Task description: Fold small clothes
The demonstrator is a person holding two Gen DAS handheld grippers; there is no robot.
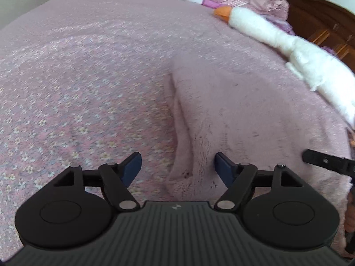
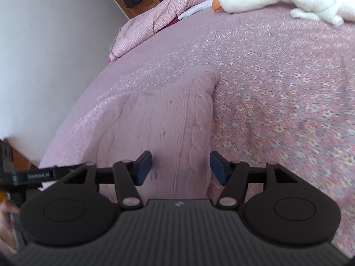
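Pink cable-knit garment [image 2: 168, 119], lying at twelve o'clock on the bedspread [image 2: 277, 88], is being approached by left gripper [image 1: 178, 166] and right gripper [image 2: 180, 166], jaws apart, presumably for grasping.

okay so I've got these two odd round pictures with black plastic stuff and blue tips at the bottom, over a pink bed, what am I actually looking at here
There is no robot here. A person holds a hand-held grabbing tool in each hand, and each tool carries a wide-angle camera that looks forward along its own tongs. One picture comes from the left tongs, the other from the right tongs. The black parts are the tool bodies; the blue tips are the gripping pads.

Both look down on a bed with a pink flowered bedspread. On it lies a fuzzy pink knitted garment, the small piece of clothing to be folded. A white plush goose with an orange beak lies further back, beside a rumpled pink checked quilt.

Both tongs are open and hold nothing.
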